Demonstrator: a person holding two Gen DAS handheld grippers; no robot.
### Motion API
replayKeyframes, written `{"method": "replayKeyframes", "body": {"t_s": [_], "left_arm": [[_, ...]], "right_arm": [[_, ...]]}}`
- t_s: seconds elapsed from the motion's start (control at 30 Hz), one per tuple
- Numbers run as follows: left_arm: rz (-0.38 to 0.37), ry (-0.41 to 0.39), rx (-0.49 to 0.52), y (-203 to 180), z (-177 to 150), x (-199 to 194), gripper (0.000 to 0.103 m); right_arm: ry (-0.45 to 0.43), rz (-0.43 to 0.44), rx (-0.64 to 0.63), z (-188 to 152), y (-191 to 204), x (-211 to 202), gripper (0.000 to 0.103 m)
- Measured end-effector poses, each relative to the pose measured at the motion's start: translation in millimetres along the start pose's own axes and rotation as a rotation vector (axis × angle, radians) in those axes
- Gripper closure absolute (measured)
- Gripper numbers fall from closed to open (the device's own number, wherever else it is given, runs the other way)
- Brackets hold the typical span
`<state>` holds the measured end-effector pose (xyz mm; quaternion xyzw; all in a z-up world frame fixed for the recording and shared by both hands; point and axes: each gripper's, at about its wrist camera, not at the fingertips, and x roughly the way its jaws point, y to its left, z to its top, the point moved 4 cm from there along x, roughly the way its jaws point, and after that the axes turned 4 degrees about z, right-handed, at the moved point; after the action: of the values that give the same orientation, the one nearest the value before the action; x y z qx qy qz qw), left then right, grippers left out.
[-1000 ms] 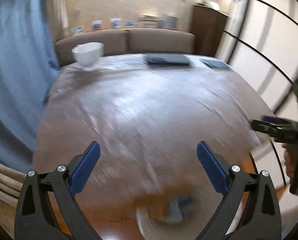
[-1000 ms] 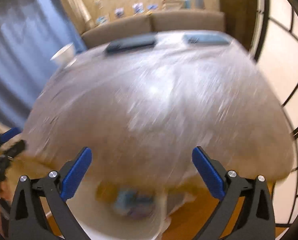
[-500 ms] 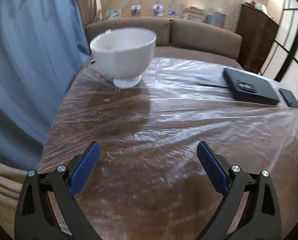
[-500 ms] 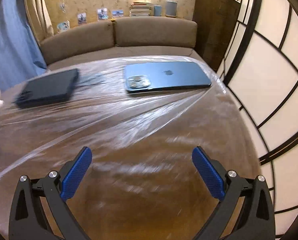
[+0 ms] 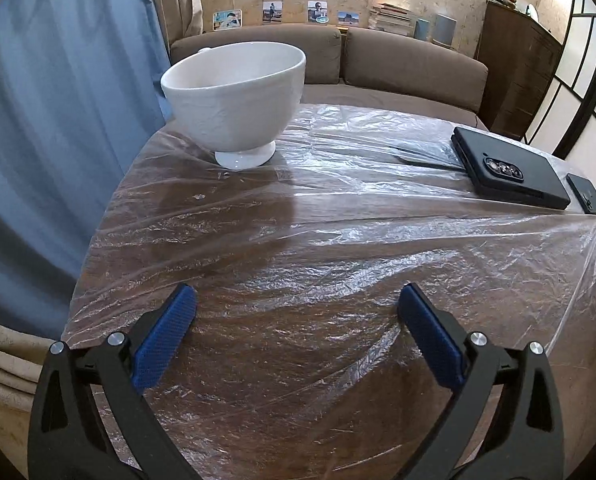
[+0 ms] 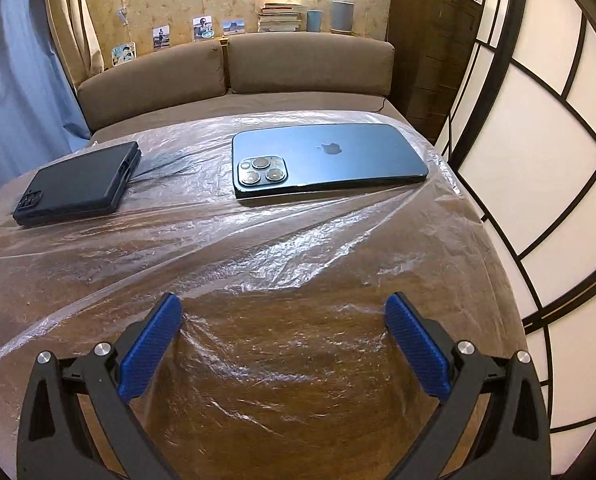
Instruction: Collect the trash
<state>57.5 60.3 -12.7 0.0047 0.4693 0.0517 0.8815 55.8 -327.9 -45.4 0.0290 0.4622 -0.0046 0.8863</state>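
Plastic sheet (image 5: pixel 338 248) over wooden table (image 6: pixel 289 408)

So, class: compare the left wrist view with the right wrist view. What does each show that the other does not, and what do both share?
Only the left wrist view shows the whole white bowl and the left gripper, its fingers opening with nothing between them. Only the right wrist view shows the whole blue phone, lying camera side up, and the right gripper, open and empty. Both show the black phone, the clear plastic sheet over the table, and the brown sofa behind.
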Motion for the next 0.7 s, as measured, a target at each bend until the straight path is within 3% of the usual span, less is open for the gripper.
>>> {"method": "replayKeyframes", "body": {"t_s": [0.7], "left_arm": [[0.000,0.000,0.000,0.5,-0.6,0.6,0.001]], "right_arm": [[0.000,0.000,0.000,-0.4,-0.3,0.0,0.004]]}}
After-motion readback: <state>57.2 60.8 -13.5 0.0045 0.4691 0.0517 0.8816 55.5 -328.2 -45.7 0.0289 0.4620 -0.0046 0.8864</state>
